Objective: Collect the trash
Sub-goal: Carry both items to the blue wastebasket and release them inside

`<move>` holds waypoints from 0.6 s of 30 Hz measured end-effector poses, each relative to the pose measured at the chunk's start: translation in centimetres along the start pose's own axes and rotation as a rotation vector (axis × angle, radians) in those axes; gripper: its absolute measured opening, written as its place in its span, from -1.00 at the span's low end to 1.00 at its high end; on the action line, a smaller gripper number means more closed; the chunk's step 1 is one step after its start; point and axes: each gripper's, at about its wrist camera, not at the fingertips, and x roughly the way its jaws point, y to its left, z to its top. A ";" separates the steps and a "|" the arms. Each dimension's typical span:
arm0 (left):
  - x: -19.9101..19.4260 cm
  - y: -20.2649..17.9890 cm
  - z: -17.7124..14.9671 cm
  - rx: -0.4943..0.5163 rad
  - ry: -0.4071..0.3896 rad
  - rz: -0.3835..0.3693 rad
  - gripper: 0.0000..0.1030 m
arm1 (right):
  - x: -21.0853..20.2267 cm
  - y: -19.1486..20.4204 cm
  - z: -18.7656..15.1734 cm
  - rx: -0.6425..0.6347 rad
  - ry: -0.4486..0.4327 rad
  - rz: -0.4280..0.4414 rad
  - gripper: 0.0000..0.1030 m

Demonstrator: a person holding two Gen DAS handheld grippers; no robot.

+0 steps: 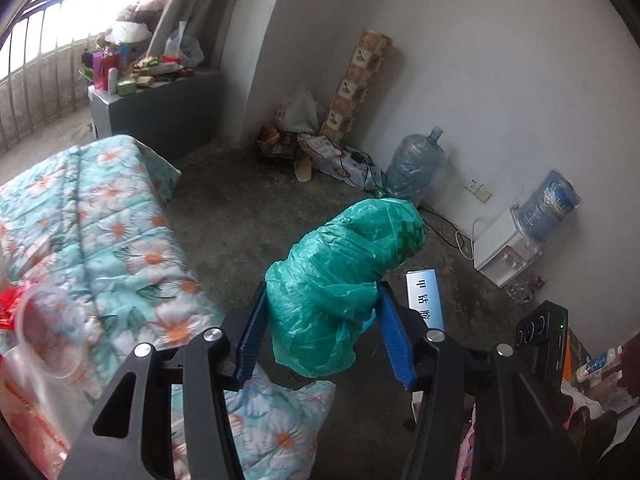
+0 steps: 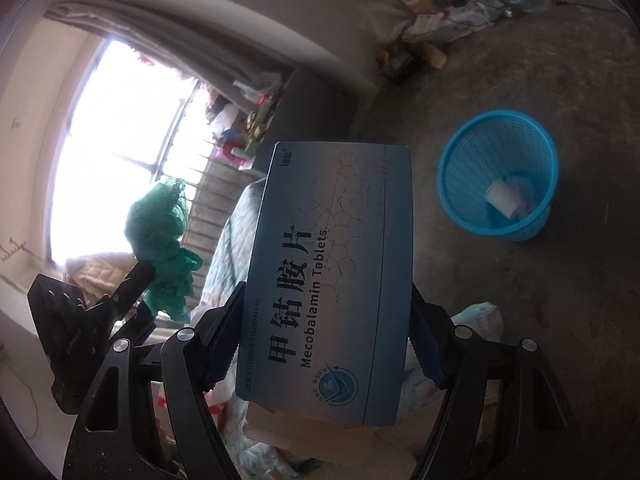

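Observation:
My left gripper (image 1: 322, 312) is shut on a crumpled green plastic bag (image 1: 344, 272) and holds it in the air above the floor; the bag also shows in the right wrist view (image 2: 160, 248) at the left. My right gripper (image 2: 326, 320) is shut on a blue-and-white Mecobalamin tablet box (image 2: 332, 280), held upright; its edge shows in the left wrist view (image 1: 425, 298). A blue mesh waste basket (image 2: 456, 184) stands on the floor to the right, with a white paper cup (image 2: 500, 196) and scraps inside.
A bed with a floral quilt (image 1: 92, 232) lies at the left. A clear plastic cup (image 1: 48, 328) and red wrapper sit at its near edge. Water jugs (image 1: 416, 164), a dispenser (image 1: 504, 252), cables and clutter line the far wall. A grey cabinet (image 1: 160, 112) stands by the window.

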 end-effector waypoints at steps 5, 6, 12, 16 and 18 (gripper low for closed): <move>9.4 -0.9 1.1 -0.062 0.169 -0.041 0.02 | 1.5 -5.8 1.5 0.118 -0.013 -0.084 0.35; 11.0 -1.1 1.2 -0.063 0.194 -0.040 0.02 | 1.9 -6.6 1.6 0.136 -0.010 -0.095 0.35; 19.2 -1.7 3.6 -0.062 0.283 -0.028 0.02 | 5.1 -10.2 5.4 0.205 -0.025 -0.140 0.38; 22.6 -2.0 6.0 -0.063 0.263 -0.030 0.20 | 7.3 -10.6 8.6 0.186 -0.040 -0.209 0.52; 24.6 -2.1 6.9 -0.058 0.266 -0.002 0.40 | 9.0 -11.5 10.3 0.185 -0.046 -0.267 0.62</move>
